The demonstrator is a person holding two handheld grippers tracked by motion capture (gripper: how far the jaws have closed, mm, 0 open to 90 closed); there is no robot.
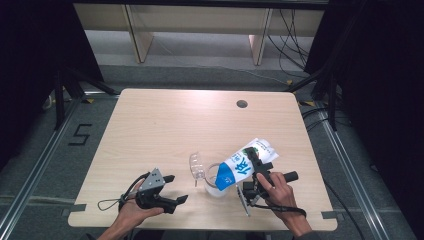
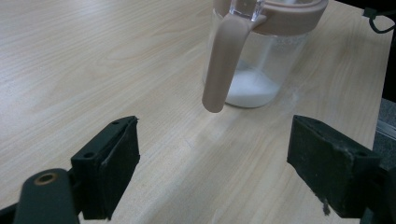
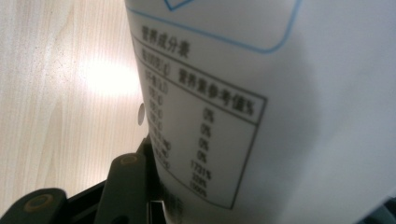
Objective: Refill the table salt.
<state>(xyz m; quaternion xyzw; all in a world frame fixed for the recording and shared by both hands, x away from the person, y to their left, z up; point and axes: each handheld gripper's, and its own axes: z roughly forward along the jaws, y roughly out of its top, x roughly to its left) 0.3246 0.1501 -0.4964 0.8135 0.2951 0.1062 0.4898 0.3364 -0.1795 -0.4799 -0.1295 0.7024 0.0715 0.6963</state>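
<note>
The right gripper [image 1: 256, 167] clamps a white-and-blue pouch [image 1: 243, 164], tilted with its blue end over the clear jug [image 2: 261, 51] holding white powder. Its nutrition table is too blurred to read. The left gripper [image 1: 176, 189] stands open, just beside the jug.

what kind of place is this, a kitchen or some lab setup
Most likely a lab recording station, not a kitchen: a lone wooden table ringed by black curtains, loose cables across the grey floor, and a taped number marking the spot.
</note>
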